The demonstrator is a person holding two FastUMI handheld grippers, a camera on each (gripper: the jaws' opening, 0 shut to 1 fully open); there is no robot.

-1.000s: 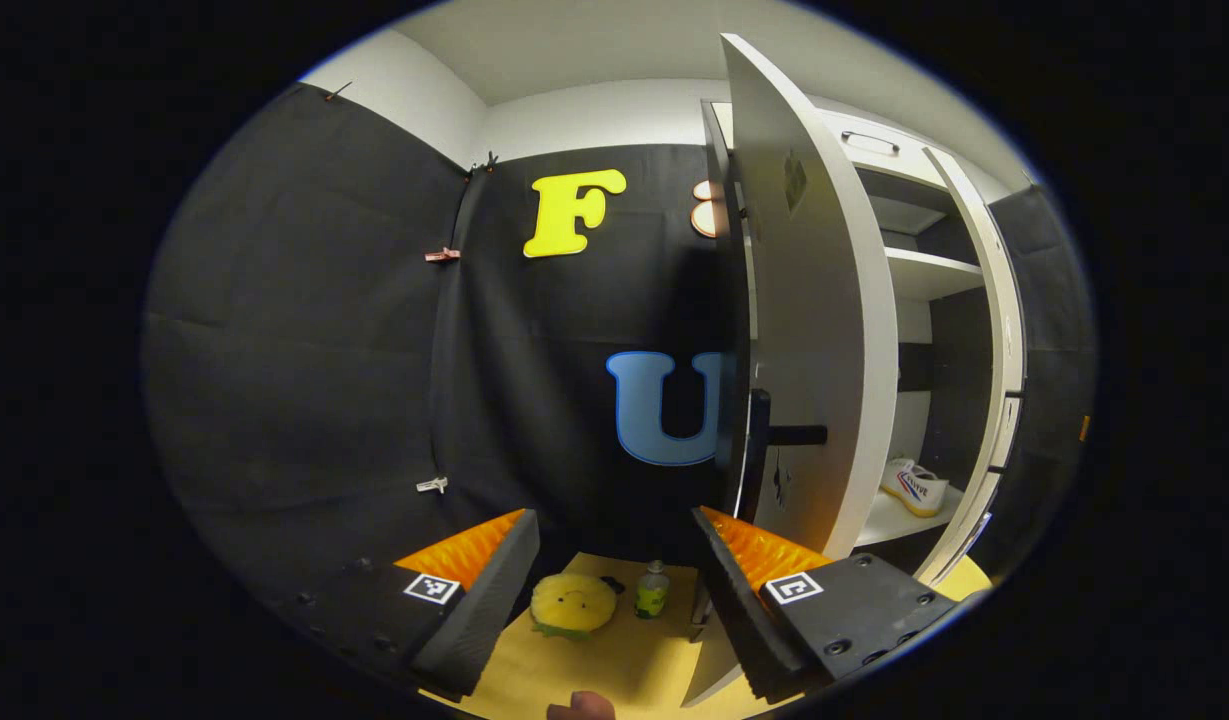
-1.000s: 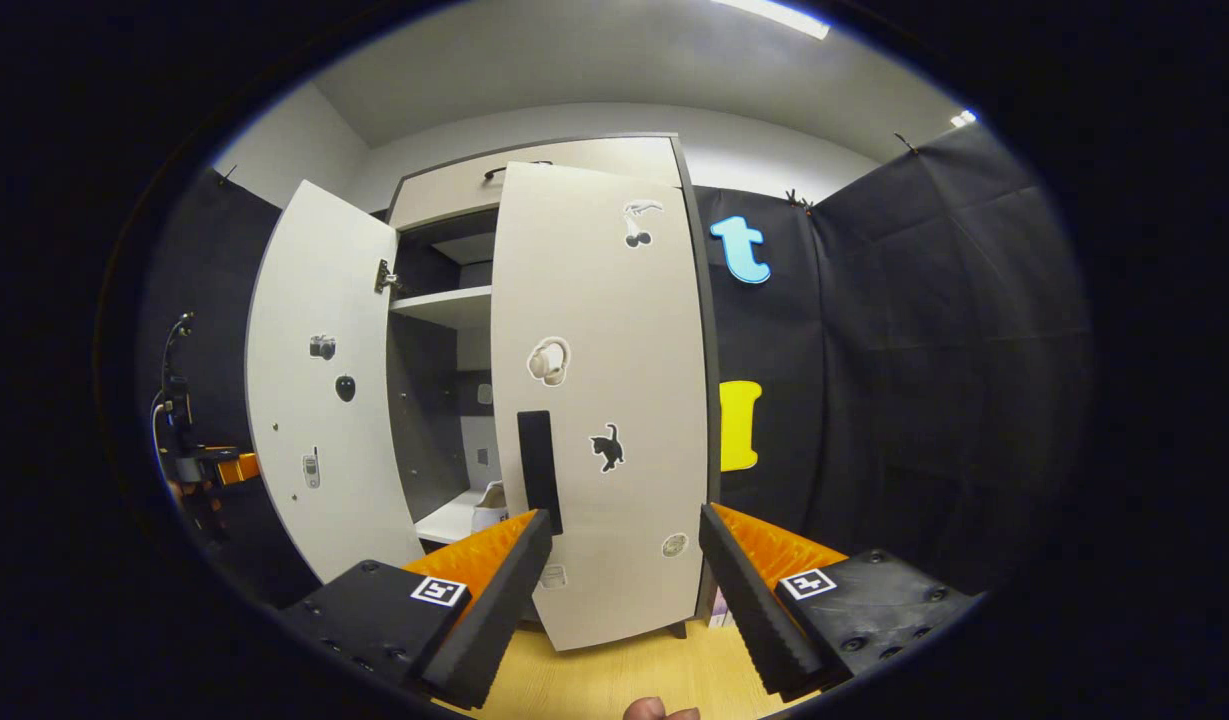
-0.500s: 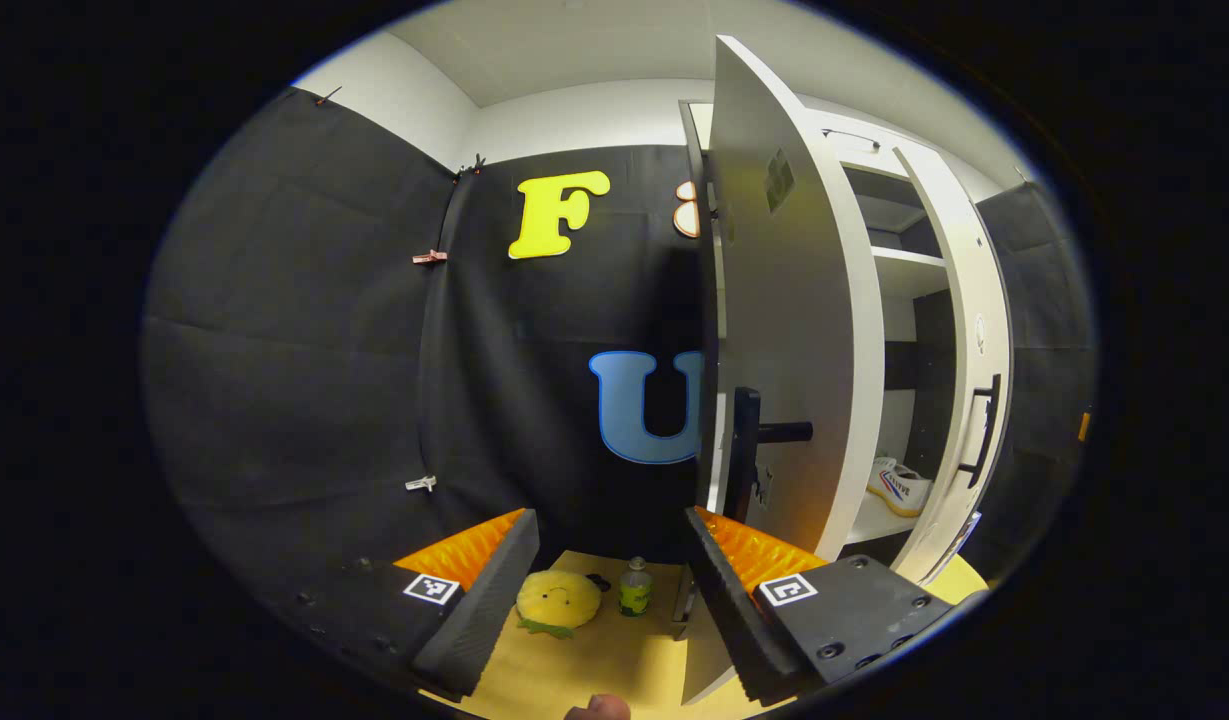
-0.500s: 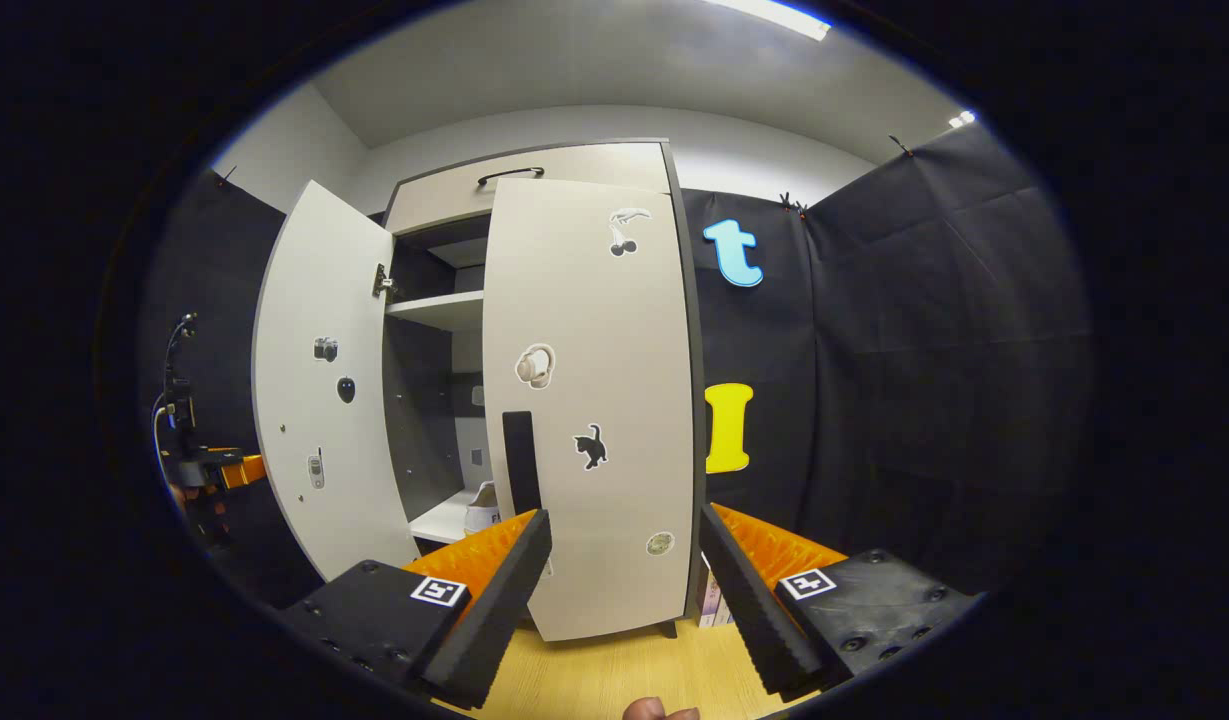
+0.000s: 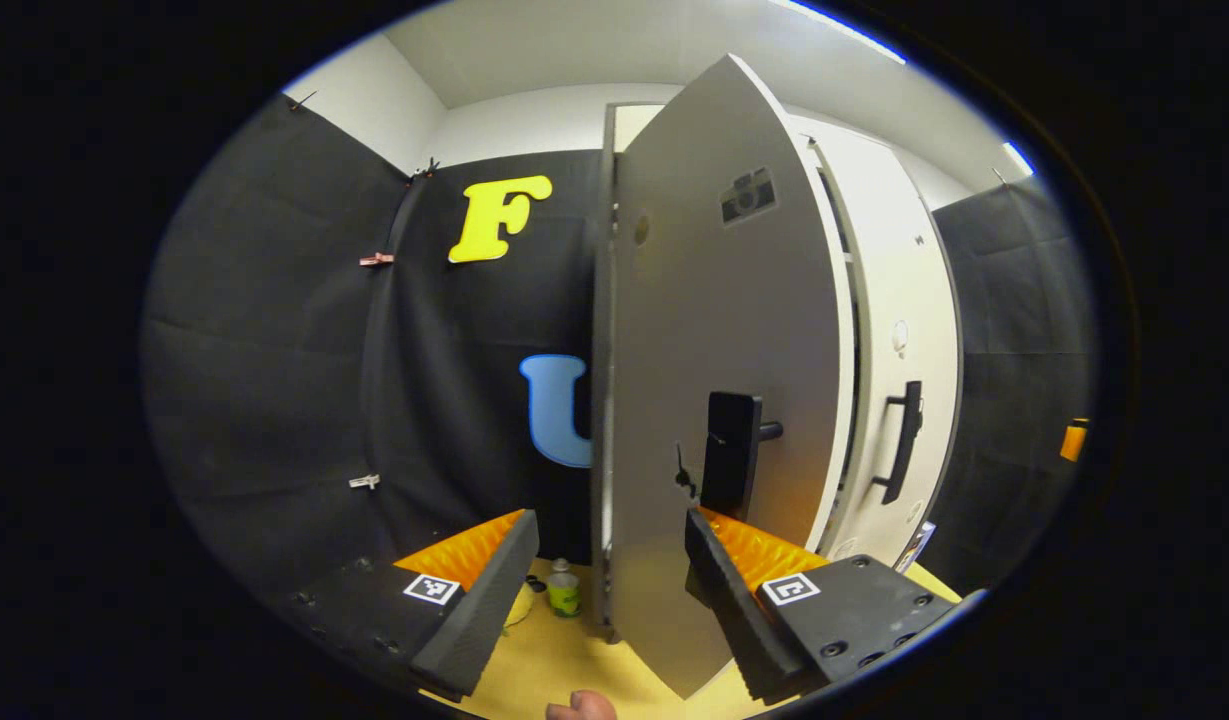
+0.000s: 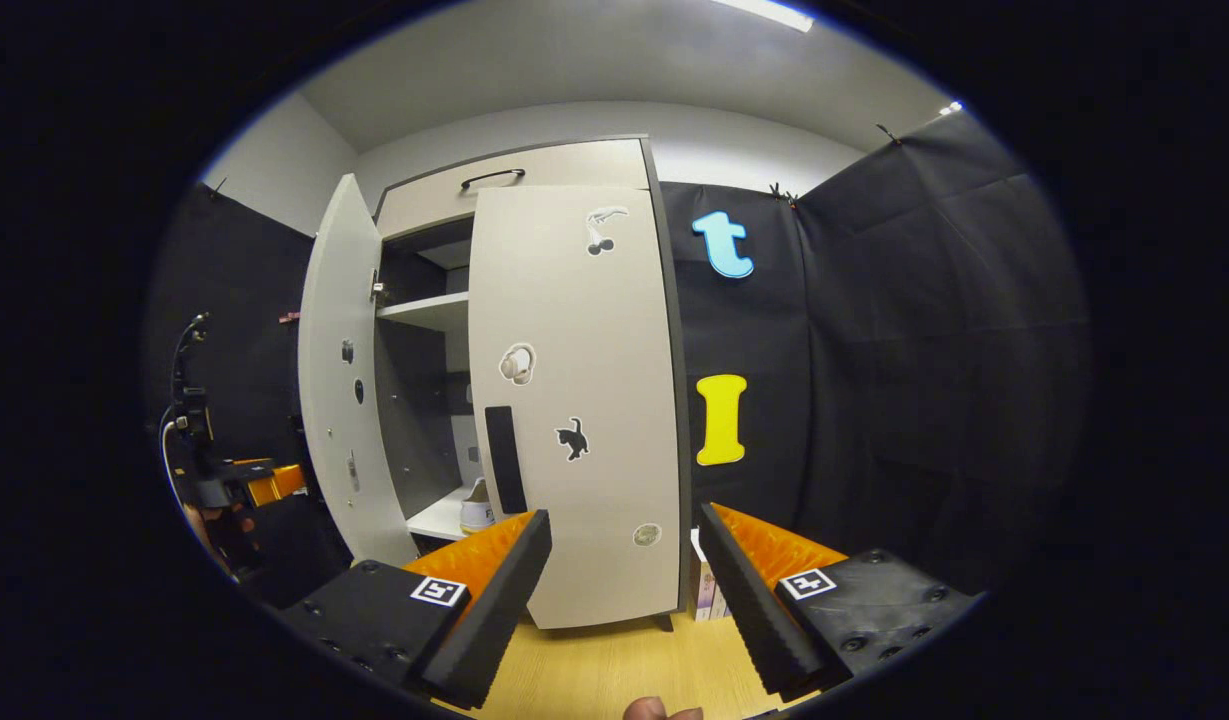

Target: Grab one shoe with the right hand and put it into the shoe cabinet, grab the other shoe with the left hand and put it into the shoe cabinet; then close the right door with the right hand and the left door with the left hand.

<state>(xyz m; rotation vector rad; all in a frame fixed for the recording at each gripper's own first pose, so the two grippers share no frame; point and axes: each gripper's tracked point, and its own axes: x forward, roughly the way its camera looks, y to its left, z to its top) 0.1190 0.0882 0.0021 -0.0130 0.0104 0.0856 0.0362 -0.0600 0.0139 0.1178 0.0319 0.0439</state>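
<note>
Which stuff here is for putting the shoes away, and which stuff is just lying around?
For the job:
- left door, partly open
- right door, shut or nearly so
- shoe on the cabinet's low shelf
- left gripper, open
- right gripper, open

Just lying about:
- small green bottle on the floor
- stickers such as the black cat

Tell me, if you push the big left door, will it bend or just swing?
The left door is a flat, rigid-looking panel, so it will probably swing on its hinges without bending. It looks tall and thin, so it is likely fairly light. With the left gripper open against it, it could swing freely.
</note>
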